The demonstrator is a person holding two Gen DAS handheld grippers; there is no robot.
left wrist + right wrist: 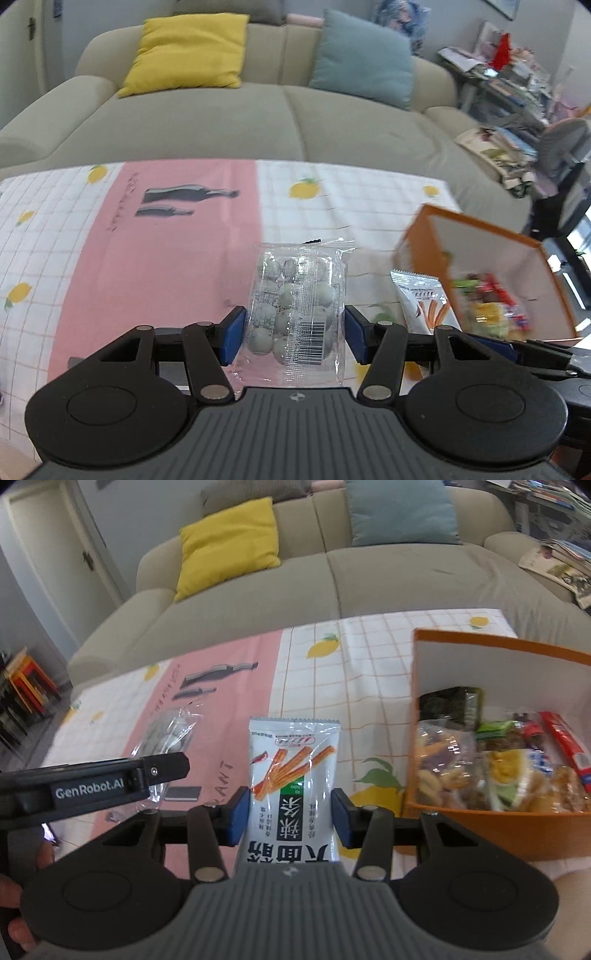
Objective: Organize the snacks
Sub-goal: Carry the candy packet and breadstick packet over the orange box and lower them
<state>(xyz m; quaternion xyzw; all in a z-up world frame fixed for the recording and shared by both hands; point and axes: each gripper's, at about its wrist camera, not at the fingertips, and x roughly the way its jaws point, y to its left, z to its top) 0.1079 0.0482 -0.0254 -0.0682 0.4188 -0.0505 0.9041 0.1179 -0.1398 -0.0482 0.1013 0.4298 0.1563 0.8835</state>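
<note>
A clear packet of pale round candies (295, 306) lies between the blue pads of my left gripper (295, 336), whose jaws stand open on either side of it. The packet also shows in the right wrist view (166, 734). A white snack packet with orange sticks printed on it (291, 779) lies between the pads of my right gripper (288, 816), also open around it; it also shows in the left wrist view (421, 302). An orange box (498, 642) holding several snacks stands to the right, and shows in the left wrist view (480, 225).
The table wears a pink and white lemon-print cloth (166, 236). A beige sofa (258, 122) with a yellow cushion (188, 51) and a blue cushion (362, 59) is behind. Cluttered shelves (517, 85) stand at the right.
</note>
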